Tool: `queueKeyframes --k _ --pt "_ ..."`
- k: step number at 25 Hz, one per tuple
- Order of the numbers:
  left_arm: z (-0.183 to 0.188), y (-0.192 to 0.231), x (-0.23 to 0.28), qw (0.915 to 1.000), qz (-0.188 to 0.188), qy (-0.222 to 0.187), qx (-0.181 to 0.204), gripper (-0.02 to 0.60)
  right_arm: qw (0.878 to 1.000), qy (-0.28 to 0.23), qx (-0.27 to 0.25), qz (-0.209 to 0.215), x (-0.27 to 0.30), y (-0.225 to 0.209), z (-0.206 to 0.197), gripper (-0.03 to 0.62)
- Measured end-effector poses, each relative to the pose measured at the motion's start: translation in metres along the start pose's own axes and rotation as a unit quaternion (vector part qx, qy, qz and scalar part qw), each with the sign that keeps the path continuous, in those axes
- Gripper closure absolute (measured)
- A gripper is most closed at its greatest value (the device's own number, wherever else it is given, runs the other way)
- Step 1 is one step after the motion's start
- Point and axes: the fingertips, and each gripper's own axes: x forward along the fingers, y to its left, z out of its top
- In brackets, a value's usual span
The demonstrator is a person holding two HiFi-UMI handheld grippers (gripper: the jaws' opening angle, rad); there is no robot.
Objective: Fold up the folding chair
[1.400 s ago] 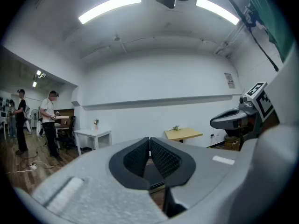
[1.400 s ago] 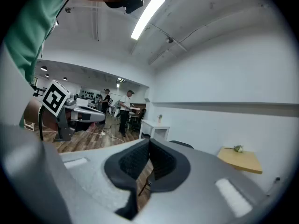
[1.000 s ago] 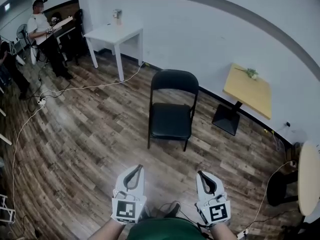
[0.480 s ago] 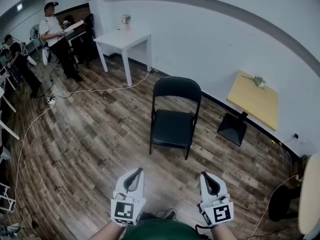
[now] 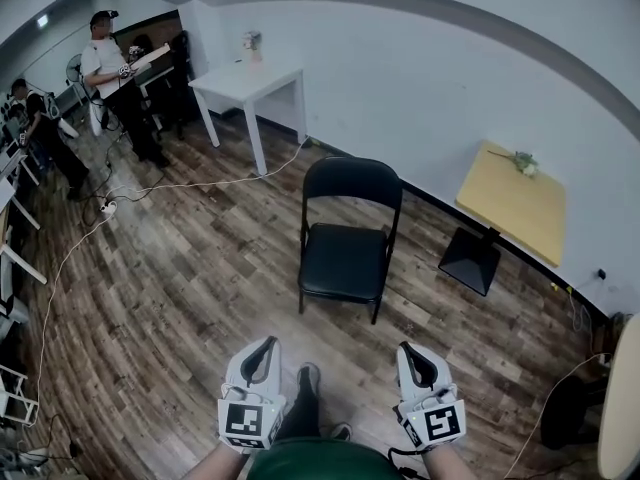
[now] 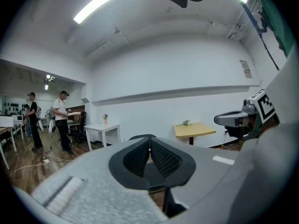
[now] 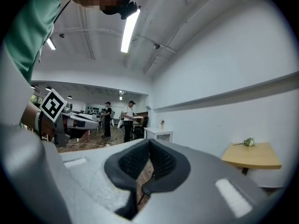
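Observation:
A black folding chair (image 5: 346, 230) stands unfolded on the wood floor, its back toward the white wall, seat facing me. My left gripper (image 5: 266, 346) and right gripper (image 5: 409, 350) hover side by side near the bottom of the head view, short of the chair and apart from it. Both are shut with nothing between the pads. In the left gripper view the chair (image 6: 140, 138) peeks out behind the closed jaws of the left gripper (image 6: 150, 143). In the right gripper view the right gripper (image 7: 149, 147) hides most of the chair; only a chair leg (image 7: 144, 190) shows under the jaws.
A yellow pedestal table (image 5: 512, 201) stands right of the chair by the wall. A white table (image 5: 250, 76) is at the back left. White cables (image 5: 190, 184) run across the floor. Two people (image 5: 110, 68) stand far left. A shoe (image 5: 305, 379) shows between the grippers.
The view has advanced toward the chair, which now sits lower and nearer in the head view. Both grippers travelled forward with it, still shut. A foot has stepped in between them.

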Motion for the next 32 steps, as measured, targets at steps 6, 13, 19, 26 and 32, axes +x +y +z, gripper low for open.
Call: queueKeyframes --k 6,13,19,26,32 --pt "-0.016 0.01 0.065 0.9996 -0.018 0.01 -0.02 0.561 1.0 0.025 -0.002 -0.018 0.034 -0.032 -0.015 0.591" --pt "-0.016 0.04 0.146 0.9977 -0.059 0.008 -0.032 0.561 0.997 0.056 -0.006 -0.044 0.1 -0.061 -0.019 0.591" --pt "-0.023 0.092 0.192 0.9972 -0.062 0.008 -0.04 0.561 0.997 0.063 -0.007 -0.036 0.177 -0.059 -0.017 0.591" --pt "-0.058 0.144 0.237 0.9956 -0.058 0.045 -0.057 0.561 0.995 0.076 0.031 -0.052 0.235 -0.08 -0.035 0.591" --pt "-0.104 0.139 0.279 0.9864 -0.069 0.102 -0.109 0.56 0.994 0.098 0.033 -0.043 0.275 -0.126 -0.066 0.591"
